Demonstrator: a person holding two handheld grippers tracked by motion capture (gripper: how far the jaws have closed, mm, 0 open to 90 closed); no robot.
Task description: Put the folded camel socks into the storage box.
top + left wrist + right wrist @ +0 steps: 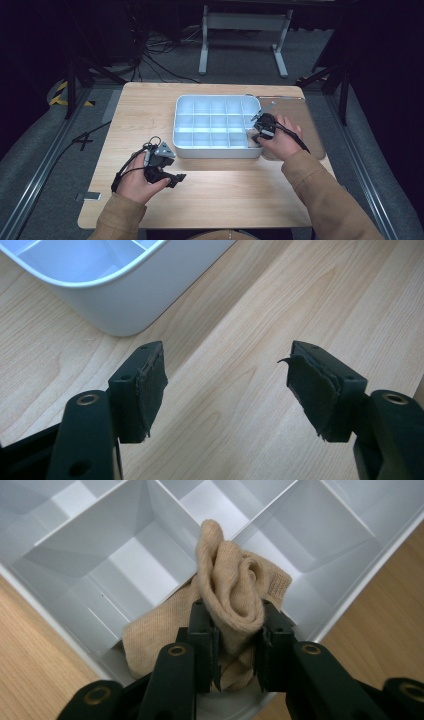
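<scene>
Table [210, 190]: a pale wood-grain top was seen from the high view, with a person's forearms in tan sleeves coming in from the bottom edge

Mat [300, 120]: a brownish sheet was laid flat at the table's right side, just beside the tray and partly covered by the right hand

Tray [182, 145]: a white divided organiser was set at the middle of the table, its compartments arranged in rows; its rounded corner was caught in the left gripper view [115, 315], and its dividers were seen from above in the right gripper view [100, 545]

Left gripper [172, 177]: it was held over bare wood near the tray's front left corner; in the left gripper view [225, 390] its jaws were spread wide apart with nothing between them, only the tabletop being seen in the gap

Right gripper [257, 135]: it was held at the tray's front right corner, pointed down into the tray; in the right gripper view [235, 645] its jaws were clamped on the sock, the cloth being squeezed between the pads

Sock [235, 590]: a beige knitted piece was bunched and rolled between the right gripper's jaws, its loose end draped over a divider and lying in a compartment at the tray's corner
</scene>
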